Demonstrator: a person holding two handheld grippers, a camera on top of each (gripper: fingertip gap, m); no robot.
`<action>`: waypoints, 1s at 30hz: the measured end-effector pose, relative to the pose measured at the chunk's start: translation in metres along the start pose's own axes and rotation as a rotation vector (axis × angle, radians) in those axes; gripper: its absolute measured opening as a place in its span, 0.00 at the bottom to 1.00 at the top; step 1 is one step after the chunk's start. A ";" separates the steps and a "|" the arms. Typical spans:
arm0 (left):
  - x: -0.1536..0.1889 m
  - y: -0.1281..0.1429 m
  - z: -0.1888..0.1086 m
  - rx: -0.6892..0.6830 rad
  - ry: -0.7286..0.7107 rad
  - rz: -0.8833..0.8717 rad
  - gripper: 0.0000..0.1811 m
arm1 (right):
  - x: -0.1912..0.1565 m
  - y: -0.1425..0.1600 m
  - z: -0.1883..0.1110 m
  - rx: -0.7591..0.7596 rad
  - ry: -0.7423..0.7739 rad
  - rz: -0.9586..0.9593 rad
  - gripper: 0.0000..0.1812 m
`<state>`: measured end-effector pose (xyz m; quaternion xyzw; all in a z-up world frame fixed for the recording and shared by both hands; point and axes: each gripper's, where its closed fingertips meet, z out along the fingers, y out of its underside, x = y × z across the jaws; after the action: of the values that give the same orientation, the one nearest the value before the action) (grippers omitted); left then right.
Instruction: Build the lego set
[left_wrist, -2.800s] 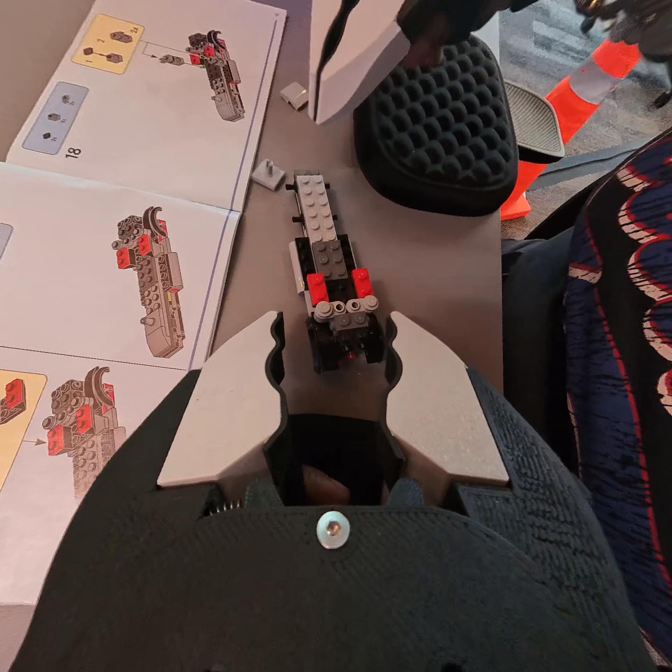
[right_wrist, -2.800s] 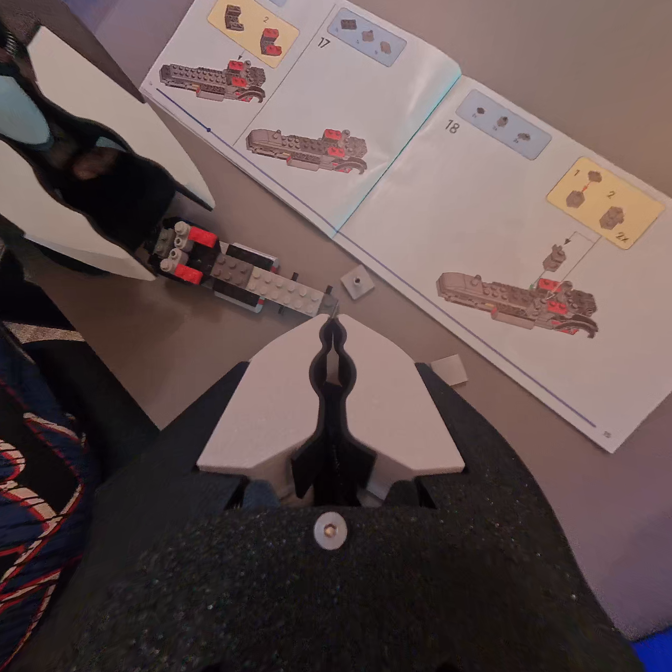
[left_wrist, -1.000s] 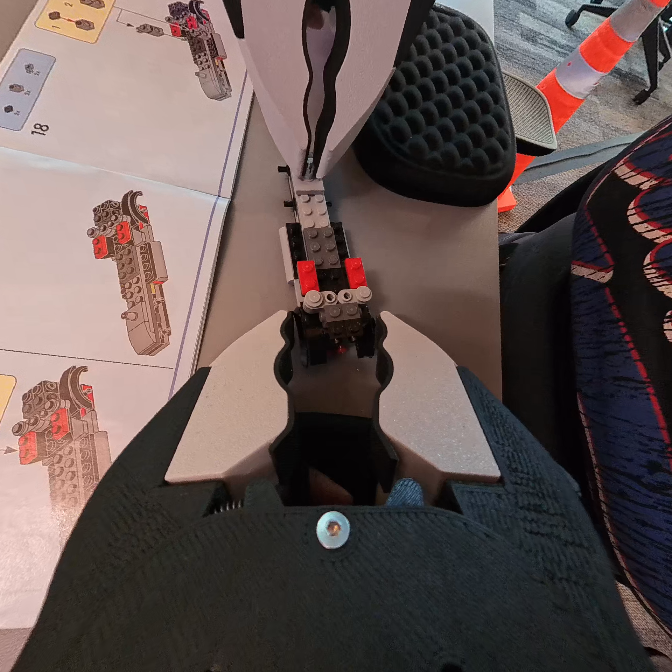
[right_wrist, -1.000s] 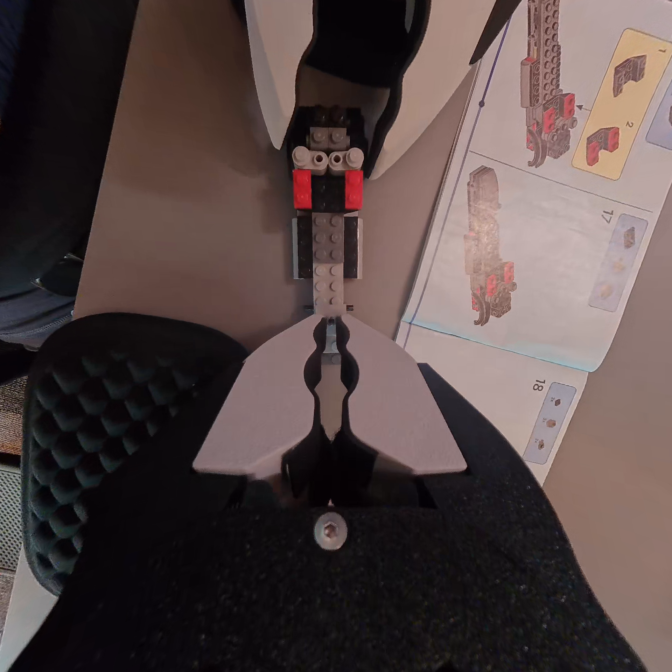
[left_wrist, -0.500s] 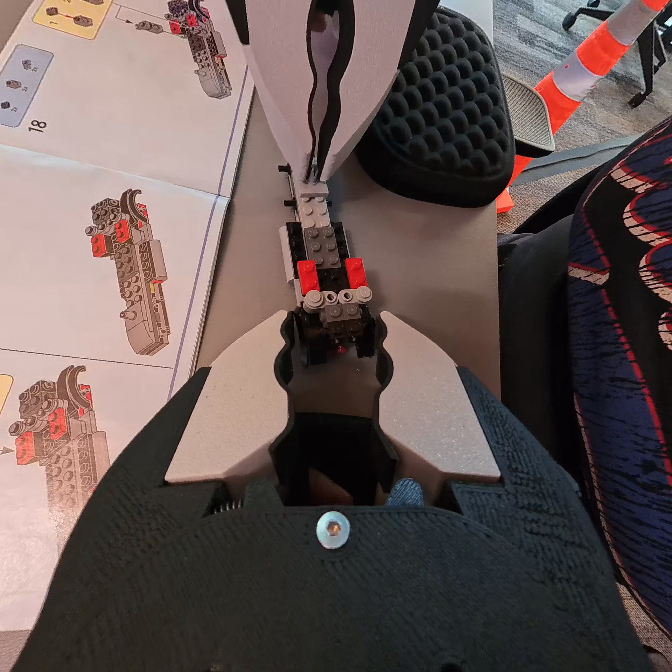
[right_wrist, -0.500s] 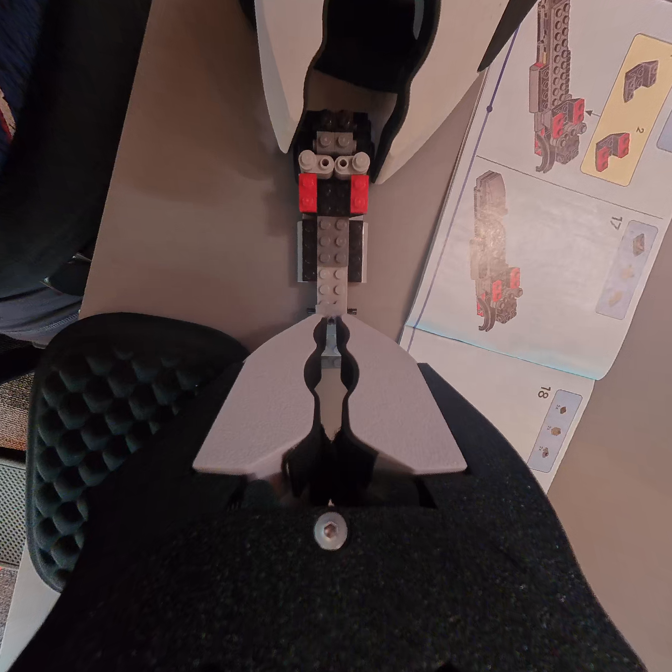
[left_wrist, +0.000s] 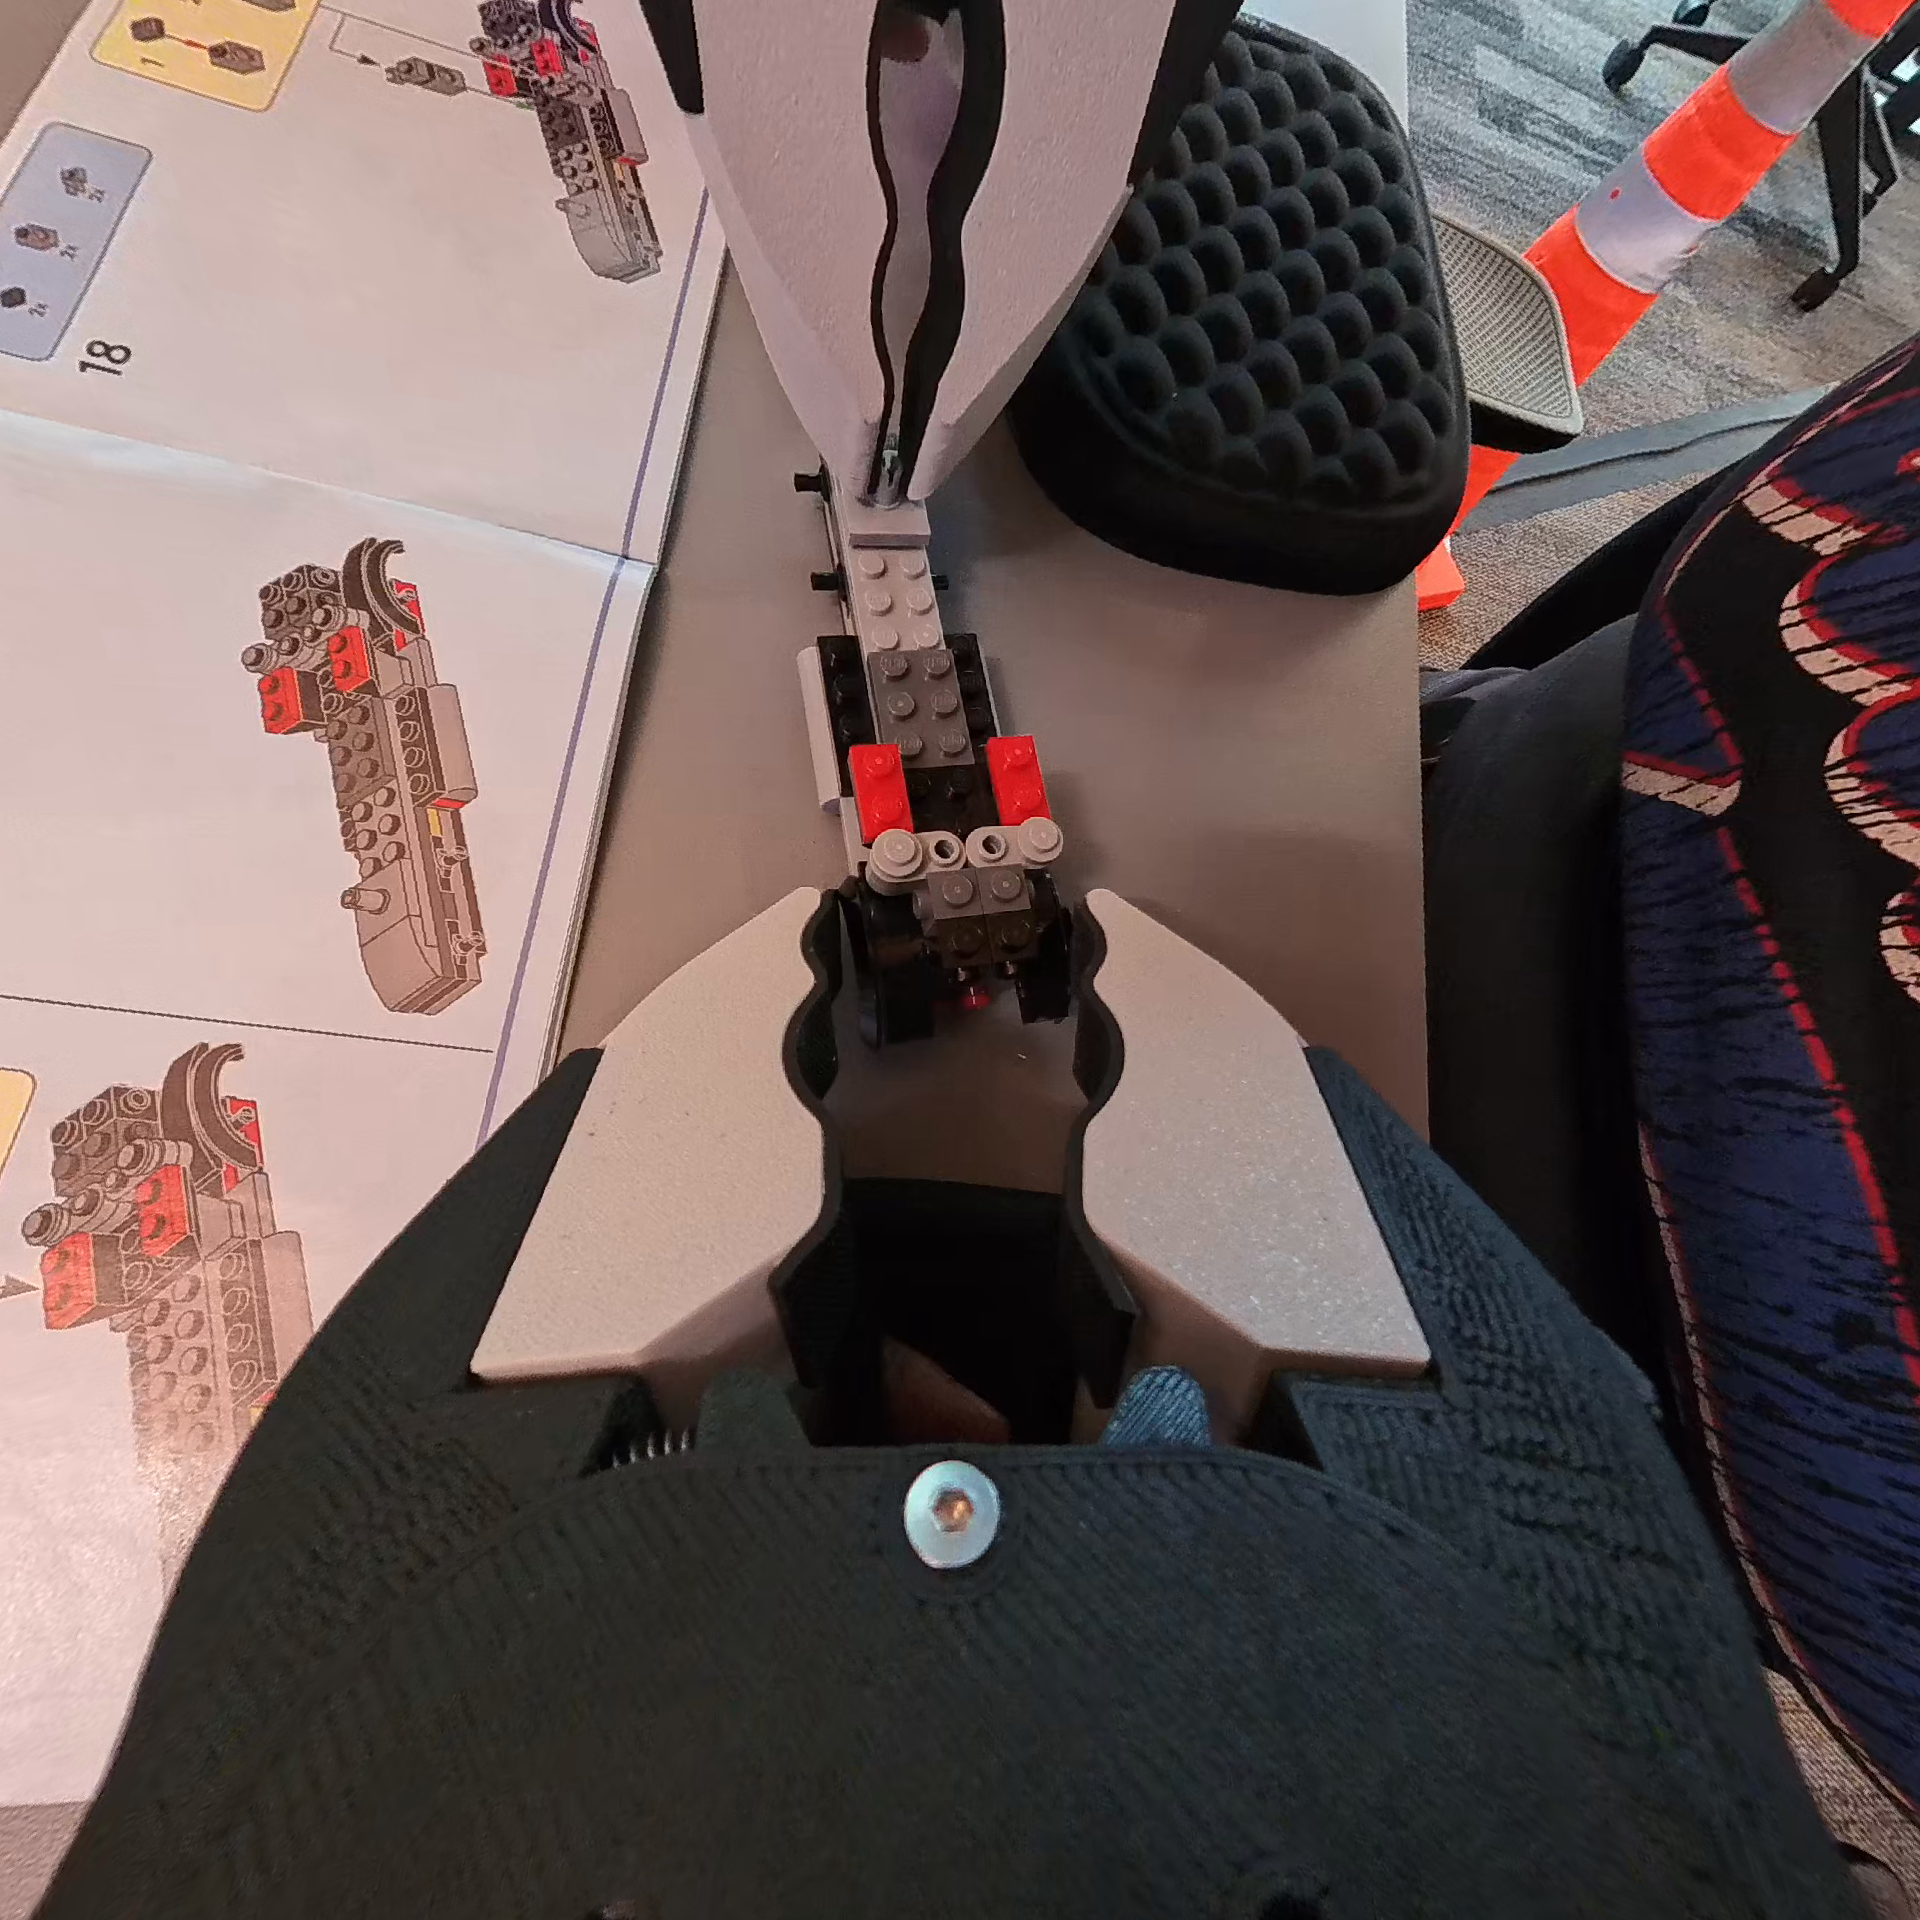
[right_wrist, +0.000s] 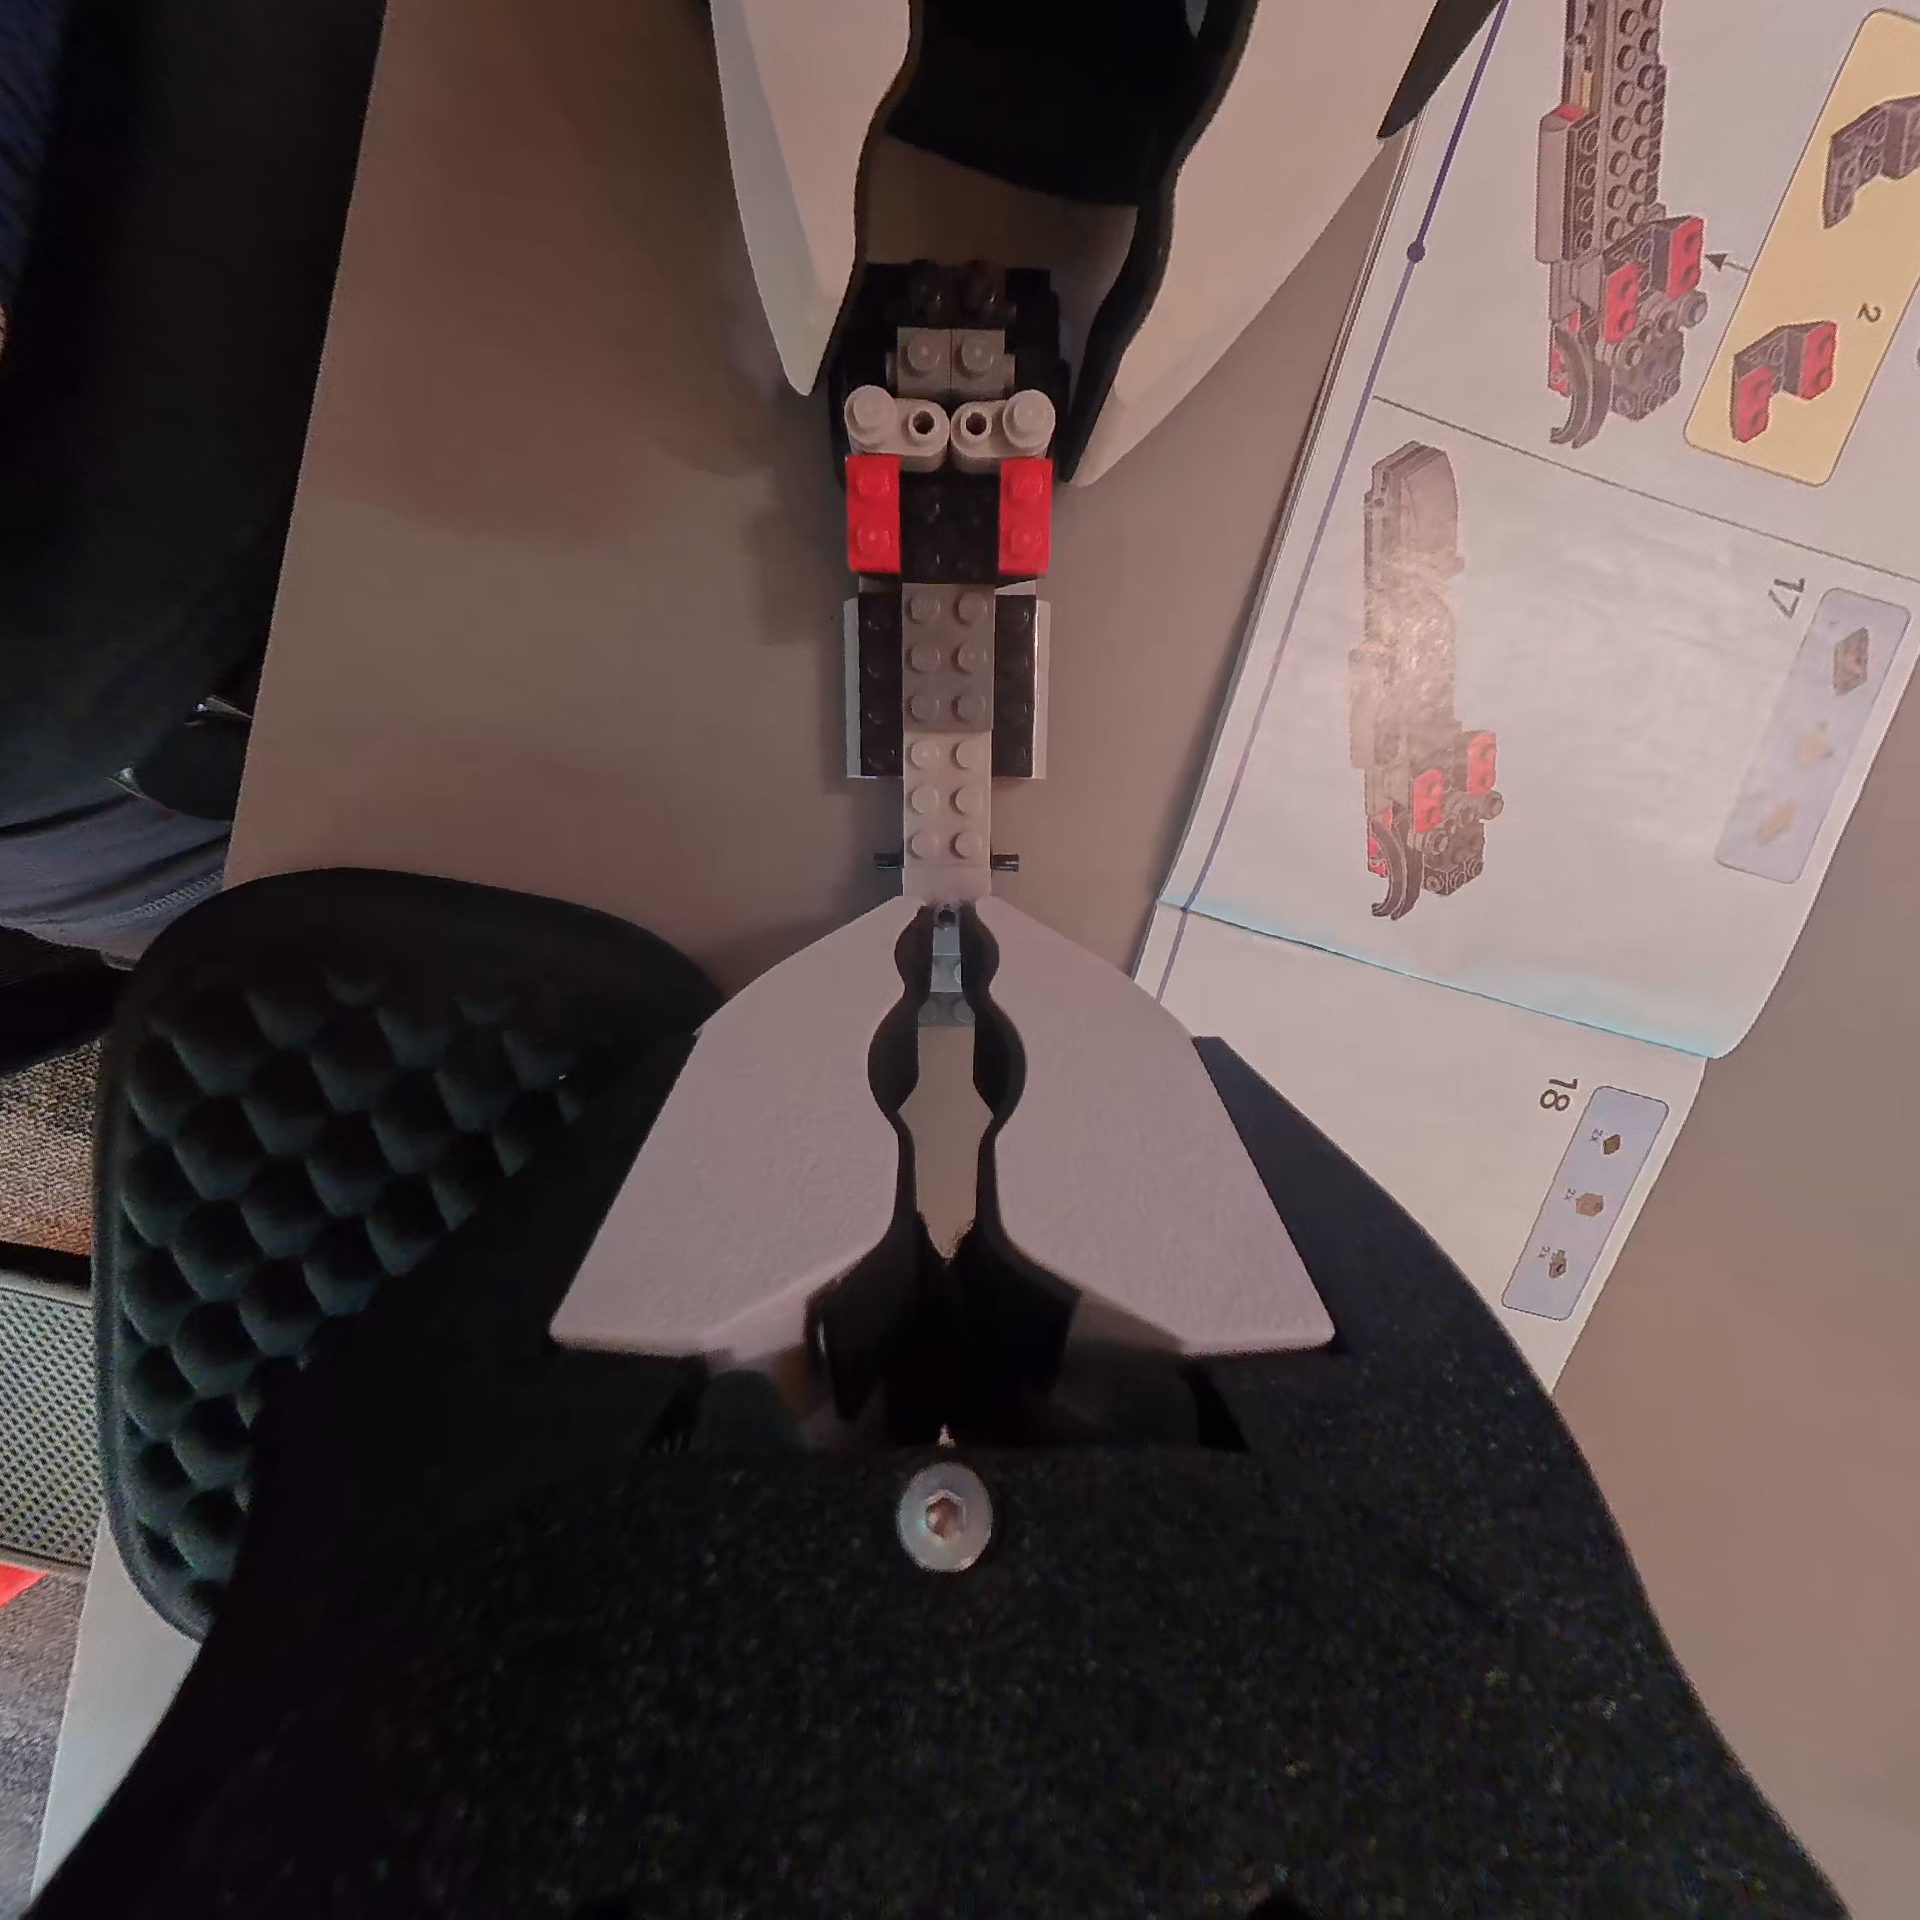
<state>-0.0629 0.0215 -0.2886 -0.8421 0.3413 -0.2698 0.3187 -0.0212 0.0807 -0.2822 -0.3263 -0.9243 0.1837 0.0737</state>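
Long grey, black and red lego model lies on grey desk btw. both hand-held grippers: left hand-held gripper half open, fingers clamping its black end; right hand-held gripper nearly closed, pinching small light-grey plate at opposite end.

Each tool: pale grey wedge fingers, wavy black-lined edges, textured black body, one silver screw

One lego model lies on the table, between two grippers: the left gripper at its black end, the right gripper at its pale grey end. One open instruction booklet lies left of the left claw, one black foam pad ahead-right, one traffic cone beyond
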 end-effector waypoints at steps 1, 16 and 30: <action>0.000 0.000 0.000 0.000 0.000 0.000 0.23 | 0.000 0.000 0.000 -0.001 0.002 0.003 0.03; 0.000 0.001 0.000 -0.002 0.003 -0.001 0.24 | 0.001 0.001 0.002 -0.105 -0.063 0.008 0.03; -0.001 0.002 0.001 -0.006 0.014 -0.012 0.24 | 0.000 0.002 0.005 -0.286 0.009 -0.098 0.03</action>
<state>-0.0635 0.0213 -0.2905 -0.8432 0.3395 -0.2766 0.3119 -0.0215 0.0809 -0.2871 -0.2888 -0.9555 0.0449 0.0395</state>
